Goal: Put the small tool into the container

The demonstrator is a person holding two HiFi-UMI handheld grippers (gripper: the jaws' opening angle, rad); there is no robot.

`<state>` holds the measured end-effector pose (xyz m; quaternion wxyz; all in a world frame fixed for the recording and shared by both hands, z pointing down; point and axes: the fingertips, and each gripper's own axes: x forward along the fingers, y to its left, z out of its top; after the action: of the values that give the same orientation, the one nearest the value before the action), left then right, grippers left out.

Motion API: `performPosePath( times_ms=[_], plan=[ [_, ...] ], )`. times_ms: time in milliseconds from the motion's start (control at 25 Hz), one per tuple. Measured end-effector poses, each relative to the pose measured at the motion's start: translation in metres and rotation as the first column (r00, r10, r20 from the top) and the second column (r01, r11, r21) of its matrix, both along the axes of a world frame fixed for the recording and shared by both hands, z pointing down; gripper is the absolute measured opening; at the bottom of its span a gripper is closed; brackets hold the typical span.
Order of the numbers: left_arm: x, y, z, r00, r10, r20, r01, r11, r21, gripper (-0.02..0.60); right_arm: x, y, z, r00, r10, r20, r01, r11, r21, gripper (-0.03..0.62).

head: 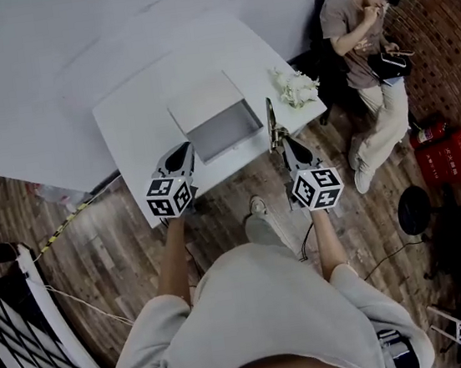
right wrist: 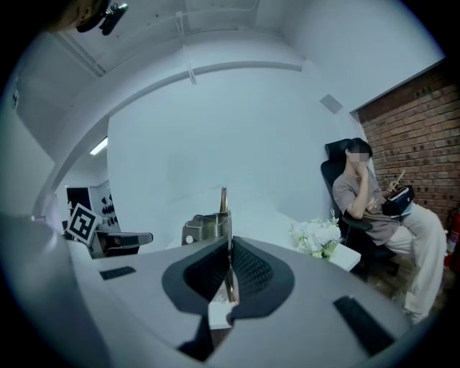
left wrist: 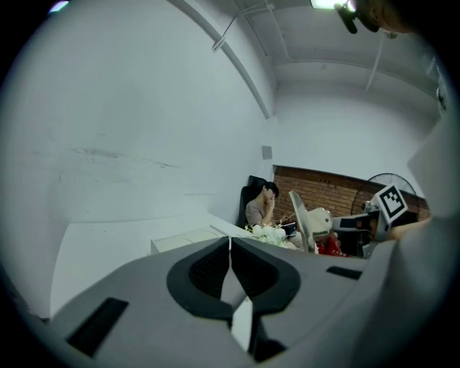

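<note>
The container (head: 216, 124) is a grey-white open box in the middle of the white table (head: 126, 125); its pale edge (left wrist: 185, 239) also shows in the left gripper view. My right gripper (head: 286, 141) is shut on the small tool (head: 271, 123), a thin metal piece that stands up from the jaws (right wrist: 223, 201) just right of the box. A metal part with coils (right wrist: 205, 228) shows behind the right gripper (right wrist: 228, 248). My left gripper (head: 183, 152) hovers at the box's front left corner, and its jaws (left wrist: 230, 244) are shut with nothing in them.
White flowers (head: 295, 86) lie at the table's right corner. A person (head: 362, 31) sits in a chair to the right of the table. A red crate (head: 444, 155) and a fan (head: 415, 209) stand on the wooden floor at the right.
</note>
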<state>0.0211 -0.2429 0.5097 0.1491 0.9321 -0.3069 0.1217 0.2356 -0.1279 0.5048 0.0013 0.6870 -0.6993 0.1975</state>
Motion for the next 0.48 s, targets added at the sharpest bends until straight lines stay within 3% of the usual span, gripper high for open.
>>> performPosePath(
  times_ms=[480],
  plan=[
    [0.017,-0.062,0.021,0.983,-0.182,0.034,0.184,0.982,-0.046,0.014,0.033,-0.101,0.019,0.981,-0.196,0.011,0.196,0.98,-0.045,0.005]
  ],
)
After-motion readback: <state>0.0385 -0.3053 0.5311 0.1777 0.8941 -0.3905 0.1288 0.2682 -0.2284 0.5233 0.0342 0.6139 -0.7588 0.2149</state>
